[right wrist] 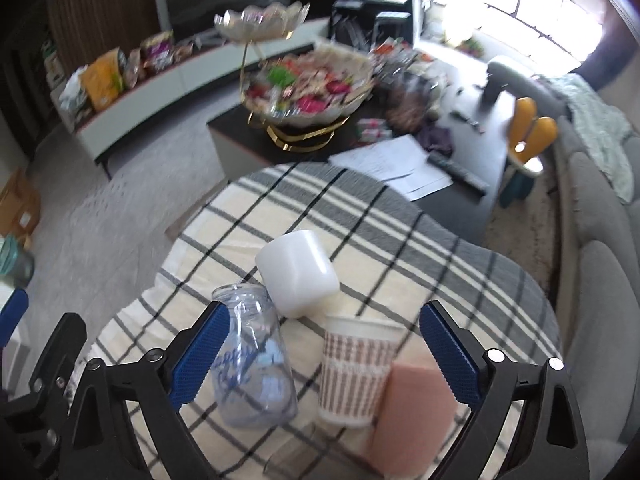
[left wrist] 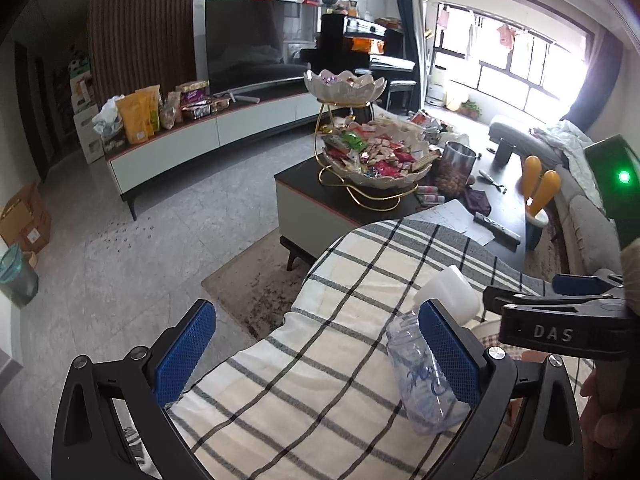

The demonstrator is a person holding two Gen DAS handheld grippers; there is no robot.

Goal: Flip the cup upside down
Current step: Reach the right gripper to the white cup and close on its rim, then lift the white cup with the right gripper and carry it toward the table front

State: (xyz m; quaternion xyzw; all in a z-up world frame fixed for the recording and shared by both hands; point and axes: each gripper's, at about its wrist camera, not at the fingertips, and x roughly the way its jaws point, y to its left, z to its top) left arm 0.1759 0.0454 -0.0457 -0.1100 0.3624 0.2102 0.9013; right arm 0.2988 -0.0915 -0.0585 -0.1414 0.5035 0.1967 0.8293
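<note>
A plaid cloth (right wrist: 360, 216) covers the counter (right wrist: 516, 280), where a clear cup (right wrist: 256, 360), white cup (right wrist: 298, 272), patterned paper cup (right wrist: 354, 376) and pink cup (right wrist: 412, 412) cluster. The right gripper (right wrist: 326, 356) is spread around the paper cup; the left gripper (left wrist: 316, 360), spread, has the clear cup at 3 o'clock. A snack-laden coffee table (left wrist: 304, 184) stands at 12 o'clock.

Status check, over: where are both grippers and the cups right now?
Left gripper open, empty. Right gripper open, straddling clear cup and patterned paper cup. White cup and pink cup crowd close.
</note>
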